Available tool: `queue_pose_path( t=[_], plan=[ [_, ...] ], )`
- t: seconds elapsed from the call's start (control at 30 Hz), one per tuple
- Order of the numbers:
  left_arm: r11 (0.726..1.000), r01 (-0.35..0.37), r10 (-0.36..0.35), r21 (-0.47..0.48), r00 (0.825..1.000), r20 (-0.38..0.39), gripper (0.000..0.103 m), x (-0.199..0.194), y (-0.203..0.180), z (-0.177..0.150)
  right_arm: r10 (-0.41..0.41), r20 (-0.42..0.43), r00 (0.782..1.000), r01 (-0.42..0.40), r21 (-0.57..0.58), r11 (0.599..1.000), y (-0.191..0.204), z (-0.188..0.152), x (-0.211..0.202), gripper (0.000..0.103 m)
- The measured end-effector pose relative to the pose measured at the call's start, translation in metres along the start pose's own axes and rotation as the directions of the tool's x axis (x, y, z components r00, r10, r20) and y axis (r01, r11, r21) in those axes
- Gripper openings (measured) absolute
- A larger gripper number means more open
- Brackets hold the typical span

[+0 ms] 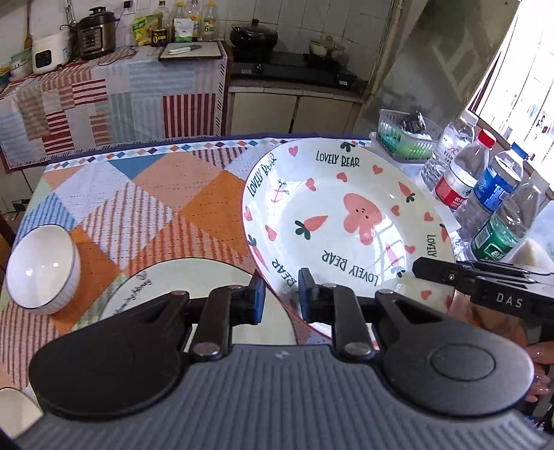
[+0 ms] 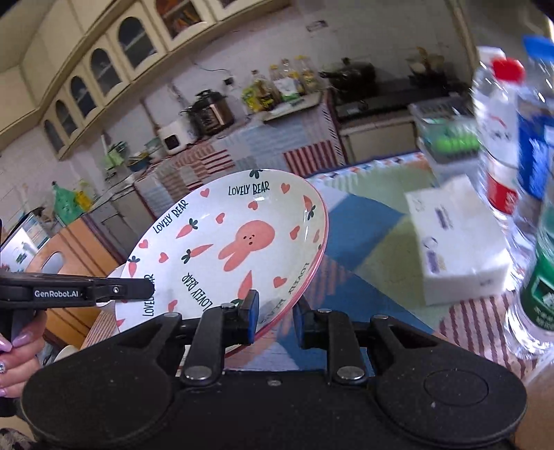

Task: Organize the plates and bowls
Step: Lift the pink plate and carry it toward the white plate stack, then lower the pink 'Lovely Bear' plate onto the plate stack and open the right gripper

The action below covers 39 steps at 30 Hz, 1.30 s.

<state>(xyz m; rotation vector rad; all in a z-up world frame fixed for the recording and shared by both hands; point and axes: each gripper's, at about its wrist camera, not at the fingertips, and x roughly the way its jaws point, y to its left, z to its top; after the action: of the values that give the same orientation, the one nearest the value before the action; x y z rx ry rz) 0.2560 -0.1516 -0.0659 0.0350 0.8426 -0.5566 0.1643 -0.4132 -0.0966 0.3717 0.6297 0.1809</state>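
While the bunny plate (image 1: pixel 346 221) hangs tilted above the checked tablecloth (image 1: pixel 138 194), the left gripper (image 1: pixel 282 294) pinches its near rim and the right gripper (image 2: pixel 275 318) pinches the rim too. A white bowl (image 1: pixel 41 270) and a pale plate (image 1: pixel 180 287) sit on the cloth below

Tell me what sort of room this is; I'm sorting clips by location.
Most likely a home kitchen: a stove with a black pot, a pressure cooker on the counter, and arched wall cabinets above.
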Motion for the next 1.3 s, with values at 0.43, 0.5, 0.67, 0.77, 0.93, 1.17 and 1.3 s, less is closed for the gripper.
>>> queue_pose_path(
  t=[0.43,0.5,0.67,0.77,0.93,1.17,1.3],
  plan=[
    [0.999,-0.036,0.037,-0.021,0.999,0.038,0.018,-0.068,0.042,-0.014,0.086,0.012,0.996,-0.085,-0.067,0.994,0.060,0.004,-0.001,0.025],
    [0.999,-0.048,0.049,-0.021,0.998,0.040,0.018,-0.077,0.047,-0.019,0.095,0.005,0.995,-0.094,-0.068,0.993,0.070,0.003,0.001,0.025],
    [0.996,-0.049,0.048,-0.072,0.999,-0.006,0.018,-0.088,0.069,-0.029,0.113,-0.020,0.993,-0.114,-0.094,0.989,0.088,-0.003,0.006,0.025],
    [0.993,-0.038,0.035,-0.116,0.999,-0.034,0.018,-0.089,0.082,-0.040,0.117,-0.043,0.992,-0.121,-0.106,0.987,0.098,-0.010,0.010,0.025],
    [0.987,-0.050,0.039,-0.152,0.997,-0.072,0.018,-0.084,0.095,-0.060,0.112,-0.084,0.990,-0.121,-0.119,0.985,0.108,-0.024,0.017,0.025],
    [0.979,-0.092,0.072,-0.180,0.991,-0.117,0.018,-0.068,0.107,-0.077,0.111,-0.140,0.984,-0.127,-0.109,0.986,0.111,-0.044,0.036,0.026],
    [0.973,-0.105,0.073,-0.206,0.984,-0.160,0.018,-0.055,0.113,-0.081,0.109,-0.171,0.979,-0.126,-0.093,0.988,0.109,-0.050,0.049,0.026]
  ],
)
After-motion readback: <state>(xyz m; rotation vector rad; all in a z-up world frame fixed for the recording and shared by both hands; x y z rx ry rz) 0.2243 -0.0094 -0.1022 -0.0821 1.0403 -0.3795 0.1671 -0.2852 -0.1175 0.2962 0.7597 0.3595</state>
